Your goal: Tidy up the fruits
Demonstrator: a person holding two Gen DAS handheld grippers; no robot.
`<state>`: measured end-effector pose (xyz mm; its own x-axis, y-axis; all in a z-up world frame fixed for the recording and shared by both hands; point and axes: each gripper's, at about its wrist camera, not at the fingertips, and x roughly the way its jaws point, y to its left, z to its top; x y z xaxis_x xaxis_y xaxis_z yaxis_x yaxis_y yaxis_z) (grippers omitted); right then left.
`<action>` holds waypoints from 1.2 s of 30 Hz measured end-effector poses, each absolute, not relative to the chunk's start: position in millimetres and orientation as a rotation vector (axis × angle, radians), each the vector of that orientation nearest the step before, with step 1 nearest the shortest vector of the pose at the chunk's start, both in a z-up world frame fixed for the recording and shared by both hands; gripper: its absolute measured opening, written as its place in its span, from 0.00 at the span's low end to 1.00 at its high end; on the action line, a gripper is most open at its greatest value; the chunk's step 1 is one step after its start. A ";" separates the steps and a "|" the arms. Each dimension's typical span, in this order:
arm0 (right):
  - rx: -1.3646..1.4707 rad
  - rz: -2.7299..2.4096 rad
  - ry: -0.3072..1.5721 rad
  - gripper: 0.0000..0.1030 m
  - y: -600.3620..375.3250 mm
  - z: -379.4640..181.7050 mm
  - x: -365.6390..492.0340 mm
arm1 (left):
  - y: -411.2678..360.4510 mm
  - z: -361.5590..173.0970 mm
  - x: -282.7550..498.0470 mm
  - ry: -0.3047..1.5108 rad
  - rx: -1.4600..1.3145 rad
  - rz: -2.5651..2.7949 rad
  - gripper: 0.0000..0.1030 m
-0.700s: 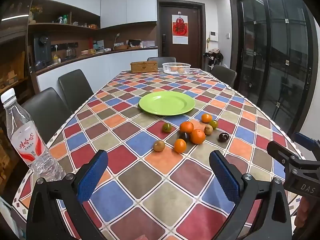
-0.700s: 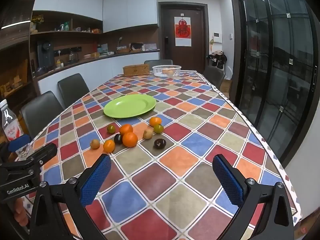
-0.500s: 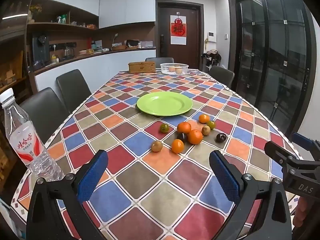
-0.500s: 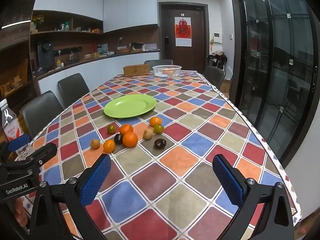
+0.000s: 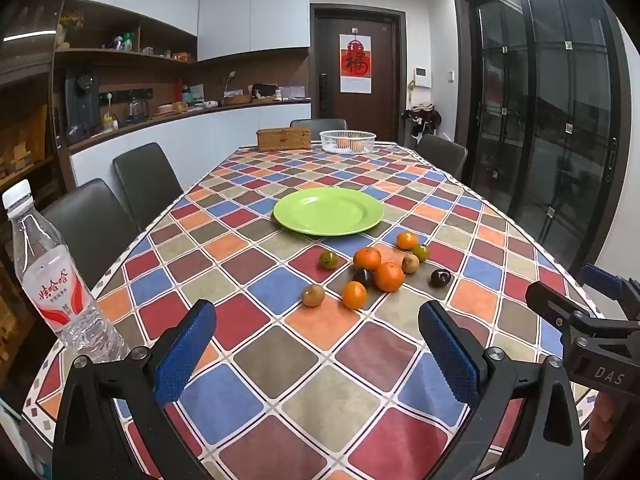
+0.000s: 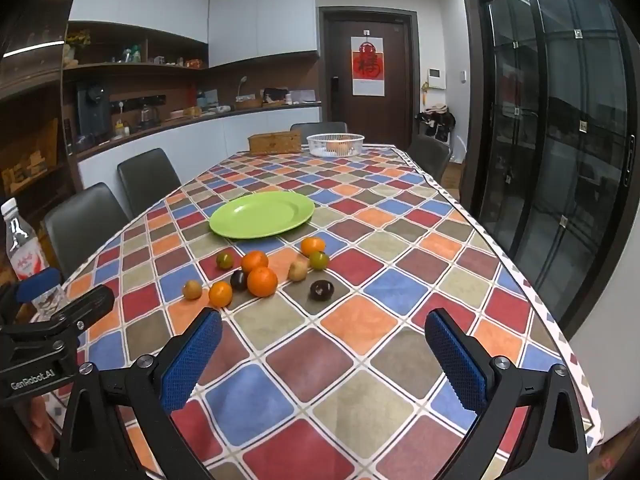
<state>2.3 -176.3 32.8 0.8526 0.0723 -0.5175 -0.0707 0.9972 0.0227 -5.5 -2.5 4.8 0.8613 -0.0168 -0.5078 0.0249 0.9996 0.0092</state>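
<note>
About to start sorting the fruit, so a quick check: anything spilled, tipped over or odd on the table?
Nothing spilled or damaged. The fruits lie loose on the tablecloth beside the empty green plate, and the water bottle stands upright, capped, close to the table's edge.

Bottle label: you are seeing red Chinese characters on the water bottle (image 5: 52,284); its small print is too blurred to read.
Right gripper body: you are looking at "DAS" in pale letters on the right gripper (image 5: 608,376), at the edge of the left wrist view.
Left gripper body: you are reading "GenRobot.AI" on the left gripper (image 6: 34,380) in the right wrist view.
Door poster: you are facing the character 福 on the red poster (image 5: 355,64) hanging on the dark door (image 5: 384,92).
</note>
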 end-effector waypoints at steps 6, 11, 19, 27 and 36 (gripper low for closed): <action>0.002 0.075 0.543 1.00 -178.1 28.8 3.8 | -2.6 5.1 -5.7 0.532 0.015 -0.022 1.00; 0.001 0.076 0.541 1.00 -176.6 34.4 1.9 | -2.4 8.3 -8.6 0.518 0.008 -0.028 1.00; 0.002 0.076 0.539 1.00 -174.5 36.4 2.5 | -2.3 14.6 -11.4 0.506 0.004 -0.028 1.00; 0.000 0.077 0.537 1.00 -175.4 36.1 1.9 | -2.8 16.6 -12.2 0.504 0.002 -0.029 1.00; -0.001 0.077 0.535 1.00 -175.6 36.7 1.3 | -3.1 19.0 -12.3 0.504 0.003 -0.029 1.00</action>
<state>1.3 -175.6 36.7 0.8576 0.0730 -0.5091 -0.0736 0.9971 0.0191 -12.3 -3.1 19.0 0.8755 -0.0270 -0.4825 0.0284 0.9996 -0.0044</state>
